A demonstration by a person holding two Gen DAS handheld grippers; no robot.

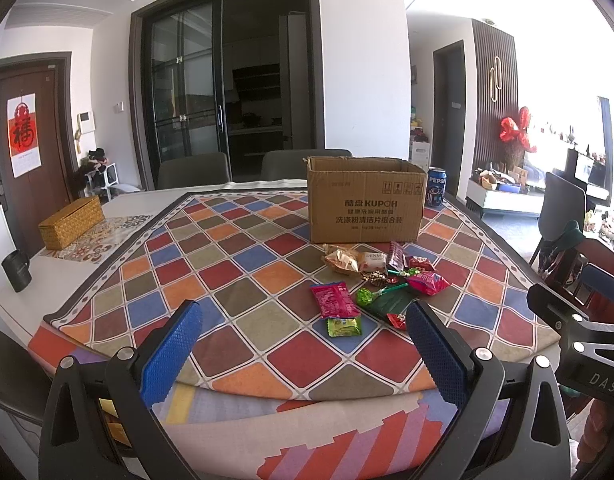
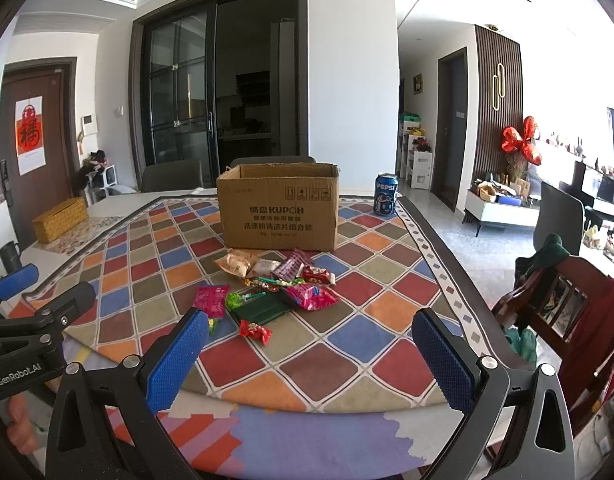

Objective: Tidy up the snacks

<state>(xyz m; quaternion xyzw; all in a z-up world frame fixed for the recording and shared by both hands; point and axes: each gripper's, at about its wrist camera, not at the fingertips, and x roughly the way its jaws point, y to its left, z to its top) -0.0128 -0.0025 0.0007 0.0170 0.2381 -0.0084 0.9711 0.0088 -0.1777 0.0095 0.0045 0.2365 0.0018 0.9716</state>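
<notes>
Several wrapped snacks lie in a loose pile on the checked tablecloth (image 1: 243, 264), in front of an open cardboard box (image 1: 363, 200), which also shows in the right wrist view (image 2: 279, 210). Among them are a pink packet (image 1: 334, 300), a small green packet (image 1: 344, 326), a green lollipop (image 2: 243, 300), a dark green pouch (image 2: 263, 308) and a red candy (image 2: 255, 330). My left gripper (image 1: 303, 340) is open and empty, just short of the pile. My right gripper (image 2: 311, 344) is open and empty, near the red candy.
A Pepsi can (image 2: 386, 194) stands right of the box. A woven box (image 1: 71, 222) and a black mug (image 1: 15, 271) sit at the table's left. Grey chairs stand behind the table. A wooden chair (image 2: 563, 312) with clothes stands at the right.
</notes>
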